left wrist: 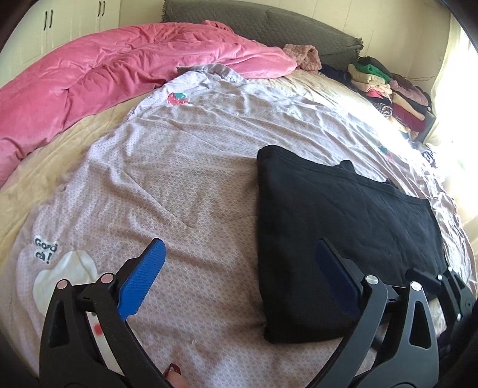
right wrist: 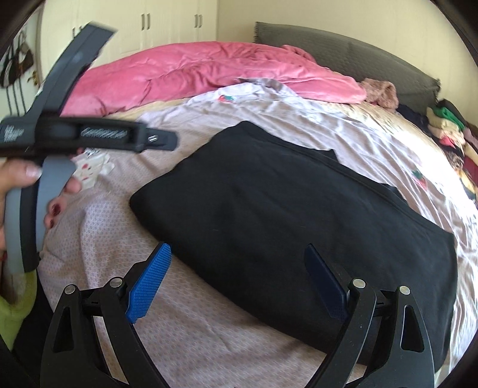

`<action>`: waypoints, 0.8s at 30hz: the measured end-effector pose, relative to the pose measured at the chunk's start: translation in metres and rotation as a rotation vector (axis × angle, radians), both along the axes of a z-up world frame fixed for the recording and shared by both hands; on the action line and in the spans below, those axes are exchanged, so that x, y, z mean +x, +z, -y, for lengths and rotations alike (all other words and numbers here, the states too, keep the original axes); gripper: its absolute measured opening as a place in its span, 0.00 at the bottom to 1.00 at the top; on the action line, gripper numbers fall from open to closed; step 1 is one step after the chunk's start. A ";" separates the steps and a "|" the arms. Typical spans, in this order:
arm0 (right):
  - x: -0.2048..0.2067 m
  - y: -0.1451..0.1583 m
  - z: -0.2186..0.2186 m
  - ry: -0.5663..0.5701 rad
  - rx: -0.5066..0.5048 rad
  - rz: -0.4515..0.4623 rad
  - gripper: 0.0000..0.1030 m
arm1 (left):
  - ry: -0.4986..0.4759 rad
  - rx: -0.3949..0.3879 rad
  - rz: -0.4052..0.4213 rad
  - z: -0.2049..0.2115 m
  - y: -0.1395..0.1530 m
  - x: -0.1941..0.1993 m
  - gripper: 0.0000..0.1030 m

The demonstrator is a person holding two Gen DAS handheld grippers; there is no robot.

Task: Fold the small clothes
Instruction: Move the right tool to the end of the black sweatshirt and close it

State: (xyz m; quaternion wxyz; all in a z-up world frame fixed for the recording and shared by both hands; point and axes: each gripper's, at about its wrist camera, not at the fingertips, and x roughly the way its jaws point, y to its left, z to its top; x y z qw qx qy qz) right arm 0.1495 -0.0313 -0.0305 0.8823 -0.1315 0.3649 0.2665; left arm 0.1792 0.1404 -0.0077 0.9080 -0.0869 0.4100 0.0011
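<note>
A black garment [left wrist: 343, 232] lies folded flat on the lilac patterned sheet [left wrist: 179, 185]. My left gripper [left wrist: 239, 243] is open and holds nothing. Its right finger hovers over the garment's left edge and its left finger over bare sheet. In the right wrist view the same black garment [right wrist: 283, 215] fills the middle. My right gripper [right wrist: 237, 247] is open and empty at the garment's near edge, with its right finger above the cloth. A hand [right wrist: 18, 179] grips the left gripper's handle [right wrist: 59, 134], blurred, at the left.
A crumpled pink quilt [left wrist: 104, 74] lies along the far side under a grey headboard [left wrist: 269, 24]. Stacked folded clothes [left wrist: 388, 89] sit at the far right edge. A white cloth [left wrist: 65, 277] lies near left. White wardrobe doors [right wrist: 170, 24] stand behind the bed.
</note>
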 end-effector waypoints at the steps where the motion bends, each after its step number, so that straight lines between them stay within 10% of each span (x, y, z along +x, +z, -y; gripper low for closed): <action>1: -0.001 -0.002 -0.005 0.013 -0.008 0.002 0.87 | 0.001 0.003 -0.006 0.000 -0.001 0.002 0.91; 24: 0.021 -0.039 -0.070 0.045 -0.257 0.201 0.93 | -0.028 -0.034 -0.127 -0.001 -0.019 0.070 0.91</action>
